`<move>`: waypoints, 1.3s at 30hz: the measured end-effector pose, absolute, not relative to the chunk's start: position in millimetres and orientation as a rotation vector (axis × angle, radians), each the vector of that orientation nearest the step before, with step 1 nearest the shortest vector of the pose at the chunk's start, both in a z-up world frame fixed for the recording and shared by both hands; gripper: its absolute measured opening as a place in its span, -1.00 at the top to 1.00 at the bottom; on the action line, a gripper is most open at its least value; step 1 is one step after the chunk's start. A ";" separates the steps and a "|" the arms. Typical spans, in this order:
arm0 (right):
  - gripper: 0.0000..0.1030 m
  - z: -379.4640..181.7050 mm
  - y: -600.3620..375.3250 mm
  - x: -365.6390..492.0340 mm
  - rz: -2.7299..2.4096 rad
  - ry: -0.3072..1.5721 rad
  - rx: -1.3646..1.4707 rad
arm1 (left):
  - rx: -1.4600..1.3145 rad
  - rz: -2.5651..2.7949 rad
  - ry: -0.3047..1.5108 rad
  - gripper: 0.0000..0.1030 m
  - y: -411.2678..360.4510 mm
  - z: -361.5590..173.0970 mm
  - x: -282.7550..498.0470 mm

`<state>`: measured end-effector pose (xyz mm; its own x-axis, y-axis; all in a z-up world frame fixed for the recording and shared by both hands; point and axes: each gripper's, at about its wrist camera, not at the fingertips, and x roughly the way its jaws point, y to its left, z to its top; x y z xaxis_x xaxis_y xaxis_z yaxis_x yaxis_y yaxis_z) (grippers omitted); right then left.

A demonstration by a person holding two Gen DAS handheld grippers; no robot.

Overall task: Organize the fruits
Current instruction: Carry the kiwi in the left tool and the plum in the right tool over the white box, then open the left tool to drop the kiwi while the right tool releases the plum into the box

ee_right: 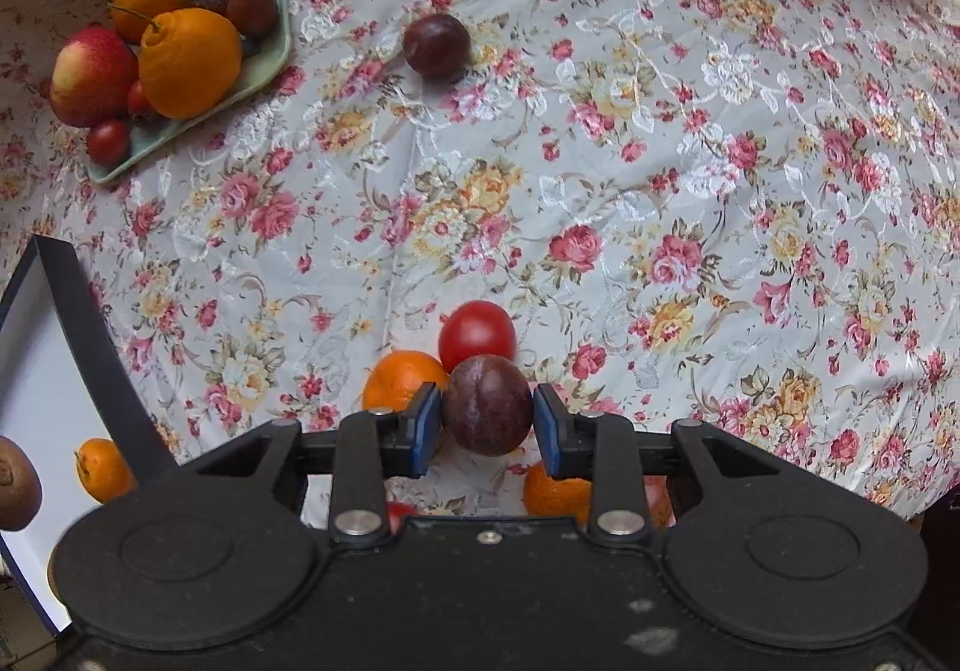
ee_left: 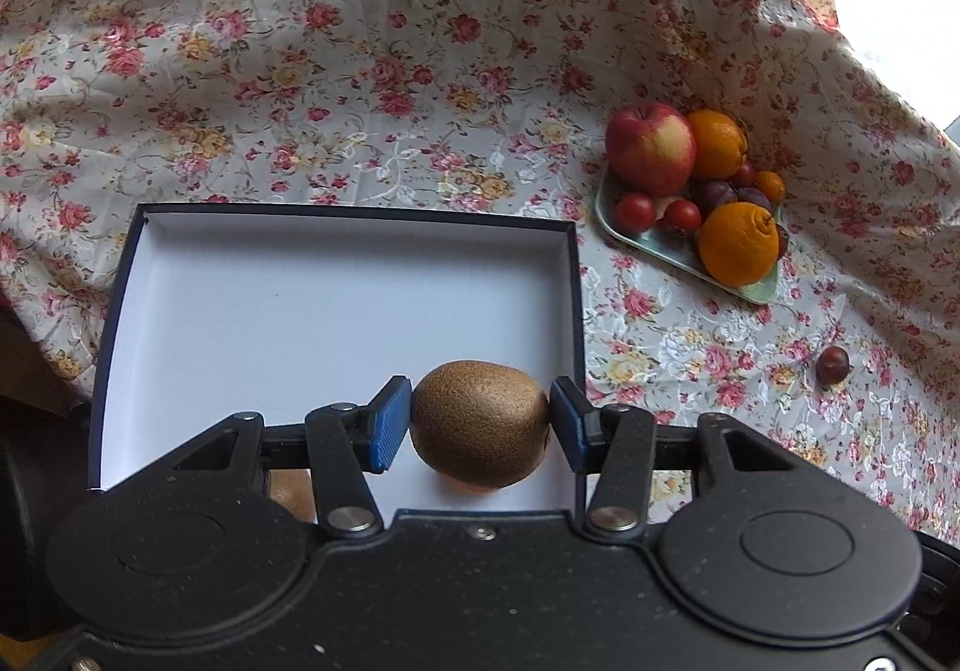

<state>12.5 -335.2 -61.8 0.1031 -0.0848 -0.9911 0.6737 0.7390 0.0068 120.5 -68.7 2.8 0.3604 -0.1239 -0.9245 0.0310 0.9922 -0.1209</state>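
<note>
While floral cloth (ee_left: 360, 71) covers everything, left gripper (ee_left: 480, 425) clamps kiwi (ee_left: 480, 422), right gripper (ee_right: 487, 422) plum (ee_right: 487, 407).

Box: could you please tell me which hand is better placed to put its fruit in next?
Left: the left tool holds the kiwi above the box, whereas the right tool has its plum over the cloth beside it.

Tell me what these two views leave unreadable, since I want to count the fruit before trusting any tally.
- Left wrist view: an orange thing under the kiwi in the left tongs is mostly hidden; the box's near end is covered by the tool body.
- Right wrist view: fruit below the plum in the right tongs is cut off by the tool.
- Both views: the heaped plate hides its lower fruit.
</note>
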 end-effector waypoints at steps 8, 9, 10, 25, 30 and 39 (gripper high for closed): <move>0.36 -14.9 -252.2 49.7 -0.413 1.213 0.357 | -0.113 -0.028 1.199 -0.09 -28.7 -0.6 131.2; 0.36 -12.2 -238.8 54.4 -0.376 1.202 0.332 | -0.118 -0.019 1.201 -0.09 -23.8 -1.4 132.6; 0.36 -9.8 -225.6 59.0 -0.346 1.194 0.313 | -0.122 -0.011 1.203 -0.09 -19.4 -2.2 133.9; 0.36 -16.7 -121.2 96.9 -0.115 1.214 0.241 | -0.132 0.010 1.233 -0.05 12.4 -15.3 143.8; 0.34 -15.5 -120.6 98.1 -0.111 1.208 0.264 | -0.096 0.002 1.187 0.01 9.6 -7.2 141.4; 0.34 -16.7 -115.5 99.9 -0.109 1.202 0.239 | -0.102 -0.017 1.214 0.01 7.7 -11.6 142.8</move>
<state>99.9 -115.5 -16.7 0.3591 0.0431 -0.9323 0.2101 0.9696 0.1257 142.8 7.7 -11.6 0.3502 -0.0679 -0.9342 -0.0412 0.9953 -0.0878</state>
